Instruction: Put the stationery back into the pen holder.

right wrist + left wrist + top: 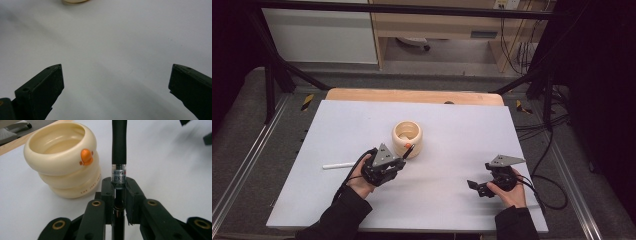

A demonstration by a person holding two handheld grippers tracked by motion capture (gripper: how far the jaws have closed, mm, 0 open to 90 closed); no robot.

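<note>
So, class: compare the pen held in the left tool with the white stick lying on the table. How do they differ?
The pen is black with a clear printed band; the white stick is plain white. The pen is clamped in the left tool beside the cream duck cup; the stick lies loose and flat on the table, untouched. Both are slim, straight rods.
</note>
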